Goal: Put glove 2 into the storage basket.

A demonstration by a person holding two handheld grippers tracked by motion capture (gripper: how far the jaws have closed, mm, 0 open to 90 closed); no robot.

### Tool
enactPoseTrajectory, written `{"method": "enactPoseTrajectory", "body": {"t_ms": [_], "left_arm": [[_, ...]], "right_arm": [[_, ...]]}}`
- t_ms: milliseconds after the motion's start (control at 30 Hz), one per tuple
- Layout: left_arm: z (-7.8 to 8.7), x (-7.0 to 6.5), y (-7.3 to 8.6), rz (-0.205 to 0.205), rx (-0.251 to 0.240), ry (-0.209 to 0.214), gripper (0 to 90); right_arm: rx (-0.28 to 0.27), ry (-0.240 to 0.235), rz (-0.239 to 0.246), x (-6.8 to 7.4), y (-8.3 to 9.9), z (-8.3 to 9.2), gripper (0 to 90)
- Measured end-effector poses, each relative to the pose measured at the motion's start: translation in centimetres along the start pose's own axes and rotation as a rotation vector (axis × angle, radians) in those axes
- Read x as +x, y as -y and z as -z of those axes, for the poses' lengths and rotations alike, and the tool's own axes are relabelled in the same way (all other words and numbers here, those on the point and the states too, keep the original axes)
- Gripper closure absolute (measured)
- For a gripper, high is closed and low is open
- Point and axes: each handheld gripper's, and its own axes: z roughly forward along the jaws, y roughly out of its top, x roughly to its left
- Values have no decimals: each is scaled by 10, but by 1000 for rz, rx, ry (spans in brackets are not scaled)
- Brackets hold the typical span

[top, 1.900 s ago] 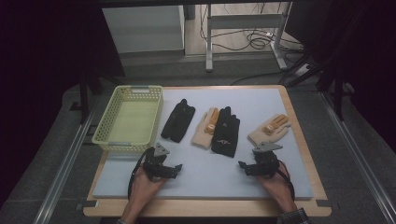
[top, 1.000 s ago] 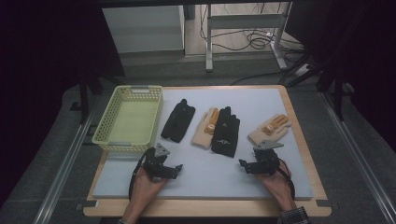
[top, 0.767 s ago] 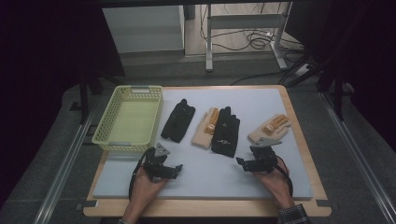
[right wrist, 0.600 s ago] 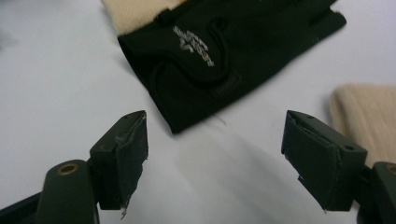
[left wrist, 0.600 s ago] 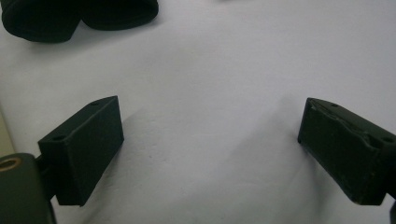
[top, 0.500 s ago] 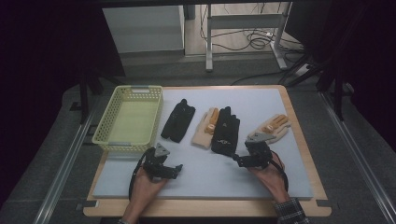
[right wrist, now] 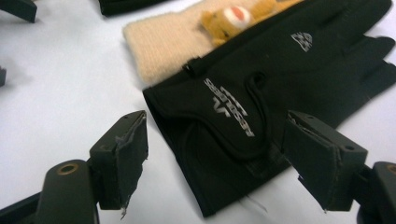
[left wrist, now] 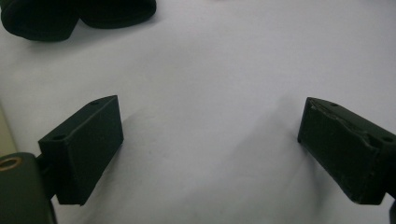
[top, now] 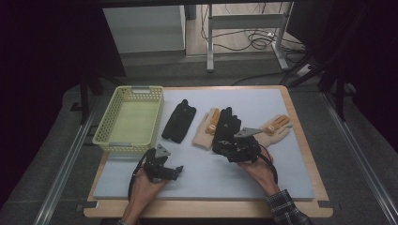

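From the high view: right gripper (top: 224, 146) poised at the cuff end of the black glove (top: 227, 125), which lies flat mid-bench, overlapping a cream knit glove (top: 207, 130); left gripper (top: 177, 171) parked on bare bench (top: 291, 178). From the left gripper view: fingers (left wrist: 84, 144) spread wide, empty. From the right gripper view: fingers (right wrist: 122, 156) spread wide, straddling the cuff (right wrist: 219, 154). Likely light, limp, slightly grippy fabric; best pinched at the doubled cuff edge.
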Motion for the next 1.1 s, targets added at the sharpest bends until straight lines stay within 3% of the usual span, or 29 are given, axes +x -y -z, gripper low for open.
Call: {"method": "enactPoseTrajectory", "body": {"t_ms": [167, 500, 700, 833, 1100], "left_arm": [[5, 7, 6, -4, 6, 13, 46], [5, 8, 7, -7, 4, 14, 46], [5, 8, 7, -3, 2, 15, 47], [5, 8, 7, -7, 3, 14, 47], [5, 8, 8, -4, 3, 15, 47]], "right_arm": [[11, -13, 14, 4, -9, -11, 226], [14, -37, 42, 14, -30, -29, 229], [4, -69, 56, 17, -51, -50, 318], [3, -63, 75, 21, -63, -64, 371], [7, -78, 69, 26, -88, -91, 457]]}}
